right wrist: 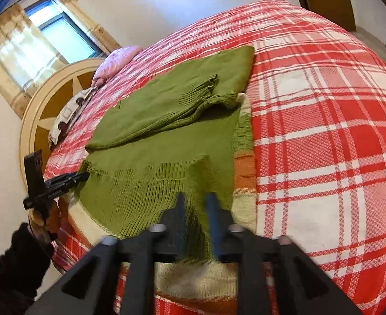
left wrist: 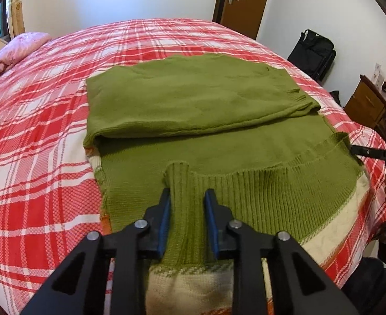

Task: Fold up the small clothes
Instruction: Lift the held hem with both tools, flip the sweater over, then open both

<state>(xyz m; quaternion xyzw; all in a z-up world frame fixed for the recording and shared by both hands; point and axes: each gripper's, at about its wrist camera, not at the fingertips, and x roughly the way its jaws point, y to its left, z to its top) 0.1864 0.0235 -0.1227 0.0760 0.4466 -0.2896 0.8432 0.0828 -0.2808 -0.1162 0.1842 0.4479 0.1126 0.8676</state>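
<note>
A green knit sweater (left wrist: pixel 193 99) lies on the red plaid bed (left wrist: pixel 35 131), its far part folded over. Its inside shows cream and orange at the near edge (left wrist: pixel 193 283). My left gripper (left wrist: pixel 187 199) is shut on a pinched ridge of the ribbed hem (left wrist: pixel 258 191), lifted off the bed. My right gripper (right wrist: pixel 195 204) is shut on the other end of the hem (right wrist: pixel 140 191) and lifts it; this view is blurred. The right gripper also shows at the right edge of the left wrist view (left wrist: pixel 350 148), and the left gripper at the left of the right wrist view (right wrist: pixel 86 176).
A pink pillow (left wrist: pixel 22 50) and the headboard (right wrist: pixel 48 99) are at the bed's head. A wooden door (left wrist: pixel 245 2), a black bag (left wrist: pixel 313 52) and a wooden cabinet (left wrist: pixel 363 105) stand past the bed. A window with curtains (right wrist: pixel 35 39) is behind the headboard.
</note>
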